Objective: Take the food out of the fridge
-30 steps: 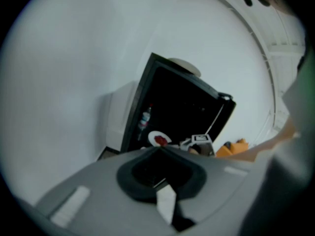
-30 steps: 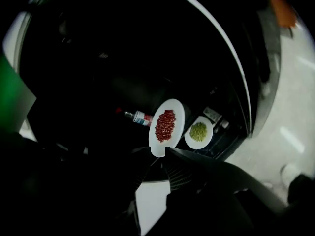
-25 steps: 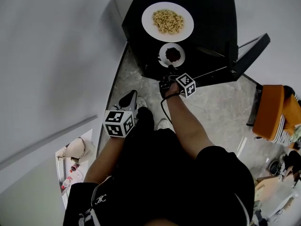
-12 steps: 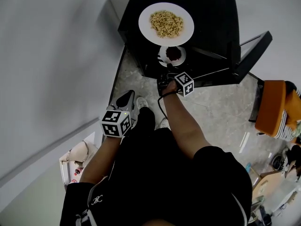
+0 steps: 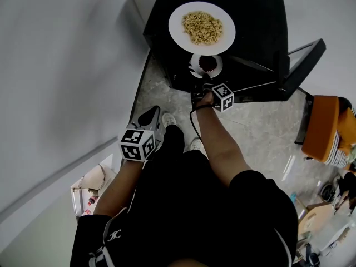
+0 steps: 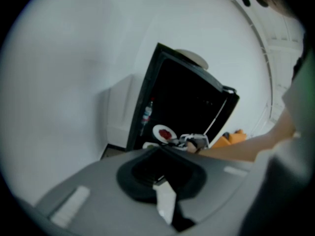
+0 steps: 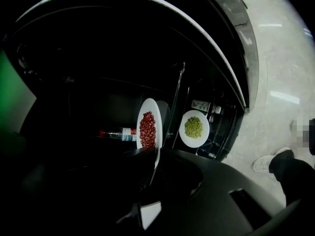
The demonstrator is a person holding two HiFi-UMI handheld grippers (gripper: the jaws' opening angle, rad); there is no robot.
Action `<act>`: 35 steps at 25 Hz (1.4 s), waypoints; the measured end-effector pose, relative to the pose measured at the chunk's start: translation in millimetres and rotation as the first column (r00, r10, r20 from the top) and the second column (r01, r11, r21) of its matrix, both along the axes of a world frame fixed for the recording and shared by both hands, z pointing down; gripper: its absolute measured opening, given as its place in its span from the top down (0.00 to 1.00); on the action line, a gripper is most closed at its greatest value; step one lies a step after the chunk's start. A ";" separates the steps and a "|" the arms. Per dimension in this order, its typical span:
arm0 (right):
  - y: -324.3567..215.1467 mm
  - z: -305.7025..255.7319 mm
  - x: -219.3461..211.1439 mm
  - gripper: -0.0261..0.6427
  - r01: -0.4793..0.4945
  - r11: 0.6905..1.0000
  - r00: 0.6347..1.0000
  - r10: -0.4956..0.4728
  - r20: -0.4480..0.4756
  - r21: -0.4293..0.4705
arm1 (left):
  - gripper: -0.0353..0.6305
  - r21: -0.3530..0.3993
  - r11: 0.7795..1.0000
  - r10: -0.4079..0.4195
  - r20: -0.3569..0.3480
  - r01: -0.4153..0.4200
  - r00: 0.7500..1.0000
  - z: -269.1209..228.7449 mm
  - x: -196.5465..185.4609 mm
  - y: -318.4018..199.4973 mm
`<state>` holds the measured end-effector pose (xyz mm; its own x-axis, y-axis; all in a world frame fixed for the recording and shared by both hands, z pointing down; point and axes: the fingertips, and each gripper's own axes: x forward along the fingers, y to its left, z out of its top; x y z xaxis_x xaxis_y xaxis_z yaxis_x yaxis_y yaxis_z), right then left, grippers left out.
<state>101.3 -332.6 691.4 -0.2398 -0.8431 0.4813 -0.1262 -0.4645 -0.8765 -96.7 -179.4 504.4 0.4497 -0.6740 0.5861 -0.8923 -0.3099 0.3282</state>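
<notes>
Stands over a small black fridge (image 5: pixel 256 15) on a pale stone floor (image 5: pixel 261 132), door (image 5: pixel 300 57) swung wide to the right in the head view. Grips with the right gripper (image 7: pixel 153 156) the near rim of a small round white plate (image 7: pixel 149 104) carrying a mound of dark red beans (image 7: pixel 147 129). Has just been drawing those jaws together, the thin rim between them and the pads now pressed on it. That plate at the mouth of the open fridge, just under the front edge of the top, seen nearly edge-on in the right gripper view; resting on a shelf or lifted clear, impossible to tell. Further inside, to the right of it in that view, a second small round white plate (image 7: pixel 195 143) with a heap of light green beans (image 7: pixel 193 127) in its middle, apart from the first. Beyond the red-bean plate, in the dark interior, a clear bottle (image 7: pixel 115 133) with a red cap and a pale label. On top of the fridge, a large round white plate (image 5: pixel 178 21) with a spread of pale tan nuts (image 5: pixel 202 26) at its centre, rim bare all round, well clear of both grippers. Holds the left gripper (image 5: pixel 151 117) low beside the left leg, away from the fridge, jaws together on nothing.
</notes>
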 end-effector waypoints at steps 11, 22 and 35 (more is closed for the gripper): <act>8.0 -24.4 5.6 0.95 0.068 0.983 0.994 -0.081 0.071 0.171 | 0.95 0.018 1.000 0.023 -0.005 -0.023 1.000 -7.6 15.8 1.0; 40.2 -63.0 -3.0 0.95 0.187 0.943 0.972 -0.218 0.085 0.276 | 0.95 0.059 0.998 0.026 -0.016 -0.025 1.000 -18.4 35.1 6.3; 141.5 -160.7 -1.5 0.95 0.481 0.796 0.844 -0.534 0.053 0.368 | 0.95 0.155 0.987 -0.026 -0.097 0.040 0.995 -43.8 63.6 -1.3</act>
